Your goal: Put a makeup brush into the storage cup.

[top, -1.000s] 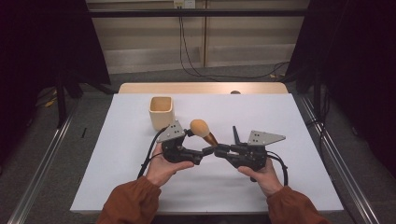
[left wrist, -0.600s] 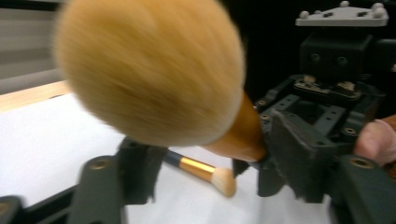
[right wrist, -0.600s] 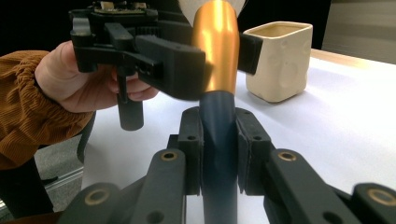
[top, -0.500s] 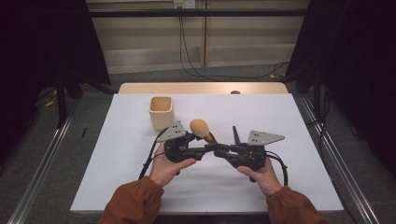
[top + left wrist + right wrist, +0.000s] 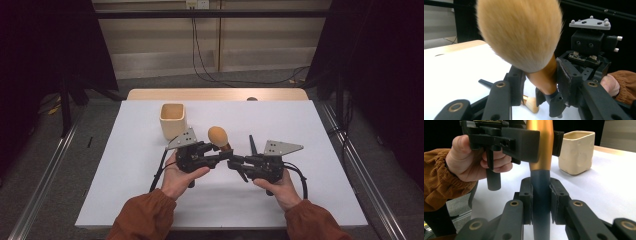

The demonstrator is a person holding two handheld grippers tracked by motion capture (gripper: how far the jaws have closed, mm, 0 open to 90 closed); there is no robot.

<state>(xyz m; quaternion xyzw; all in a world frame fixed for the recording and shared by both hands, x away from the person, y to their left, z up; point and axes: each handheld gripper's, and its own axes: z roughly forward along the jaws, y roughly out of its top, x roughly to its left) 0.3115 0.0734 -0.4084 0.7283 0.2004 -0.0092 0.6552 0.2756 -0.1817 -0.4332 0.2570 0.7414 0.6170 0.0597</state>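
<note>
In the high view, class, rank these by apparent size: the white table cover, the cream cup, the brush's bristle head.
1. white table cover
2. cream cup
3. bristle head, held up nearer the camera, so its true size is less sure.

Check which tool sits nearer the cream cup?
Left. The left tool is just in front of the cream cup, toward the person; the right tool lies farther off to its right, both gripping the brush.

The table (image 5: 300, 150) is evenly lit from above; surroundings are left dark. The brush head (image 5: 520, 32) is rendered blurred at close range.
</note>
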